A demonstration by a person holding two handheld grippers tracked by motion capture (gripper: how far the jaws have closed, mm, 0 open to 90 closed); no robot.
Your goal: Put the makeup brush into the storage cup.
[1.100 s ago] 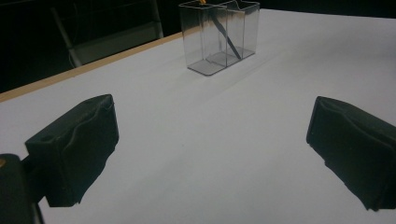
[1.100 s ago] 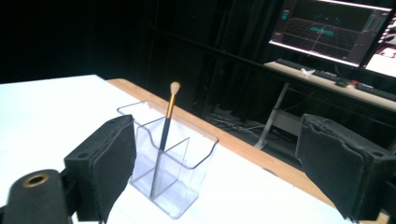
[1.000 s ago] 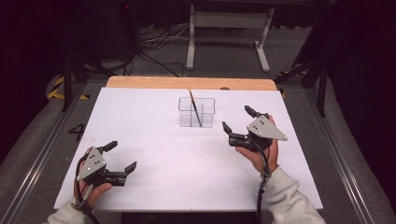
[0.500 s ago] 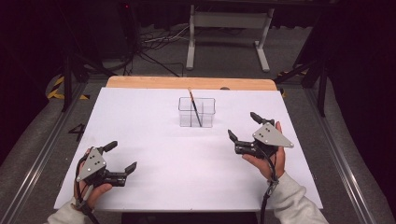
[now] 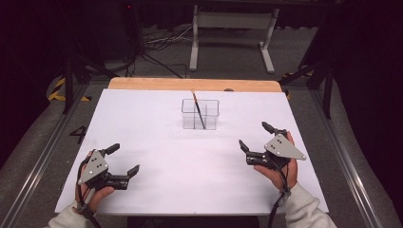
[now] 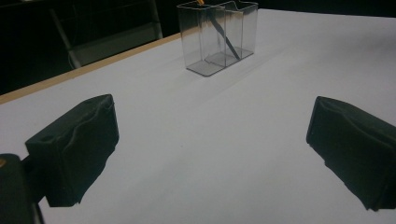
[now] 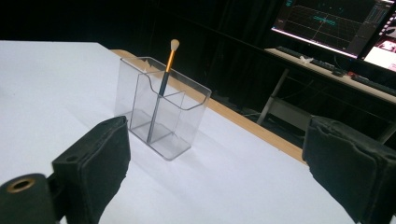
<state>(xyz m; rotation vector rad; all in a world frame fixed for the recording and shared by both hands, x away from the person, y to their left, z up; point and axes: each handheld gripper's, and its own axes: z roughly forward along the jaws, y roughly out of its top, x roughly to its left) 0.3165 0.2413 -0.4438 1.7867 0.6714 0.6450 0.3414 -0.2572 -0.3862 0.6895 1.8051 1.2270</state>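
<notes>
A clear plastic holder (image 5: pixel 200 114) with two compartments stands upright on the far middle of the white table (image 5: pixel 190 156). A brush (image 5: pixel 198 110) with a dark handle, gold ferrule and pale tip leans inside it. My left gripper (image 5: pixel 124 158) rests open near the front left, held by a hand, with nothing between its jaws. My right gripper (image 5: pixel 254 135) is open at the right, apart from the holder. In the left gripper view the holder (image 6: pixel 217 37) is far ahead of the gripper (image 6: pixel 210 154). The right gripper view has the holder (image 7: pixel 161 112) and brush (image 7: pixel 166 70) beyond the gripper (image 7: pixel 215 177).
A wooden strip (image 5: pixel 195 84) edges the table's far side. Behind it stand a white metal frame (image 5: pixel 233 28) and cables on the floor. Metal rails (image 5: pixel 351 166) run along both sides. Lit monitors (image 7: pixel 327 23) sit on a desk in the dark background.
My right gripper has drawn back to the right and toward the near edge, away from the holder, staying open. The left gripper has not moved.
</notes>
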